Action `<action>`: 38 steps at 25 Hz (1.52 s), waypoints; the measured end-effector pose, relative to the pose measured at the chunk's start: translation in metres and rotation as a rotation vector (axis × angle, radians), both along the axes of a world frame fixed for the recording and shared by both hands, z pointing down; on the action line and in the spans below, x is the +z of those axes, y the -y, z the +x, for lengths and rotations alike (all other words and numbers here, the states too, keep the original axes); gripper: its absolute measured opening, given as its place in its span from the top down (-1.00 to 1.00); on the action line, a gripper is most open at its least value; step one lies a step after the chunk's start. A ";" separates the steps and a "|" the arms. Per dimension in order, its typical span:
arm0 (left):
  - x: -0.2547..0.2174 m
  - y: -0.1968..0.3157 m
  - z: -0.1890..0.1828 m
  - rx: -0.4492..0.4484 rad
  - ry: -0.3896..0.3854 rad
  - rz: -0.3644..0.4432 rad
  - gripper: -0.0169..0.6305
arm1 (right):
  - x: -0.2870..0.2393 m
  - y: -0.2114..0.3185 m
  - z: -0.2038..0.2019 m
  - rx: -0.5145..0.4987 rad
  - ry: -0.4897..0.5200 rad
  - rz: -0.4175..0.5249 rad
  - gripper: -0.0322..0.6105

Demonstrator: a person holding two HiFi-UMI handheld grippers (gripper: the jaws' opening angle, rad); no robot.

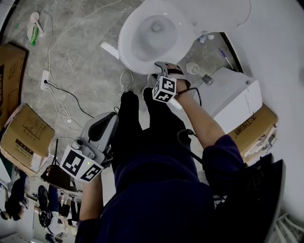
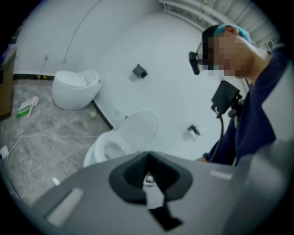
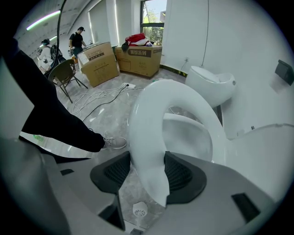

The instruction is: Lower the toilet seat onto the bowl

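Note:
The white toilet seat [image 3: 147,137] hangs tilted a little above the bowl [image 3: 188,133], its front edge between the pads of my right gripper [image 3: 148,172], which is shut on it. From the head view, that right gripper [image 1: 161,67] points steeply down at the front rim of the bowl [image 1: 152,33], and the lid [image 1: 213,14] stands raised behind. My left gripper [image 1: 105,122] rests beside the person's leg, away from the toilet. Its jaws [image 2: 148,172] are shut with nothing in them. The toilet [image 2: 115,142] shows beyond them.
Cardboard boxes [image 1: 26,135] and loose cables [image 1: 61,95] lie on the floor at left. A white carton [image 1: 232,99] stands right of the toilet. A second white fixture [image 3: 211,85] sits by the wall. A chair [image 3: 64,73] and more boxes [image 3: 98,62] stand farther off.

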State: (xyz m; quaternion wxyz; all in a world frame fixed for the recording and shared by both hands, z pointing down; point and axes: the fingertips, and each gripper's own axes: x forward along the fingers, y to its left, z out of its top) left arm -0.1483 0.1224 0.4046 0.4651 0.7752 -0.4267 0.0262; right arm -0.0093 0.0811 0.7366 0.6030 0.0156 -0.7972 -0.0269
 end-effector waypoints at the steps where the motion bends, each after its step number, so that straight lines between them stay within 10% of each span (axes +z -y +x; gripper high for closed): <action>1: 0.001 0.000 0.000 -0.002 0.000 -0.003 0.94 | 0.002 -0.001 -0.001 -0.004 -0.002 0.000 0.21; 38: 0.054 -0.015 0.010 -0.012 -0.052 -0.087 0.94 | 0.092 -0.021 -0.012 -0.076 -0.083 0.015 0.15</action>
